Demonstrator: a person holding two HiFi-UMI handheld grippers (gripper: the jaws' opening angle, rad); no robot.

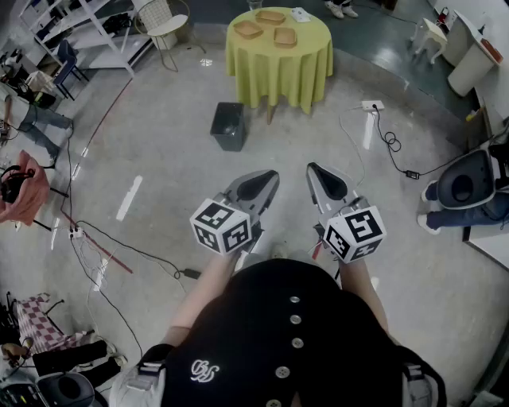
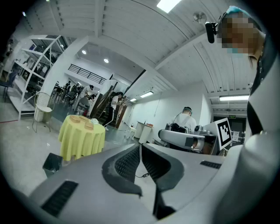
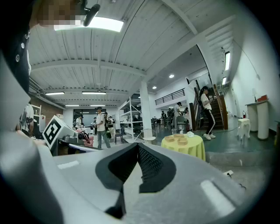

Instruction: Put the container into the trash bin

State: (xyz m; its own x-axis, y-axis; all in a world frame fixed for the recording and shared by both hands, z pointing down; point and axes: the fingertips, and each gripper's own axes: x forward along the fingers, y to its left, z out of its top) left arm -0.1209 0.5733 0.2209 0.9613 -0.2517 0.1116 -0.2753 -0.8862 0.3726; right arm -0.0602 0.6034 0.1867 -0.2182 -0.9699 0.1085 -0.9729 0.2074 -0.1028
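Three shallow tan containers (image 1: pixel 270 17) lie on a round table under a yellow cloth (image 1: pixel 280 63) at the far end of the room. A dark trash bin (image 1: pixel 228 125) stands on the floor just left of that table. My left gripper (image 1: pixel 269 176) and my right gripper (image 1: pixel 312 169) are held side by side in front of my body, well short of the bin and table. Both are shut with nothing between their jaws. The table (image 2: pixel 82 135) and bin (image 2: pixel 52 162) sit at the left of the left gripper view; the table (image 3: pixel 183 144) lies right of centre in the right gripper view.
A white power strip (image 1: pixel 372 105) with a black cable (image 1: pixel 394 147) lies on the floor right of the table. A white chair (image 1: pixel 165 22) and shelving (image 1: pixel 71 28) stand at the far left. Red and black cables (image 1: pixel 103 254) trail over the floor on the left. People stand in the background.
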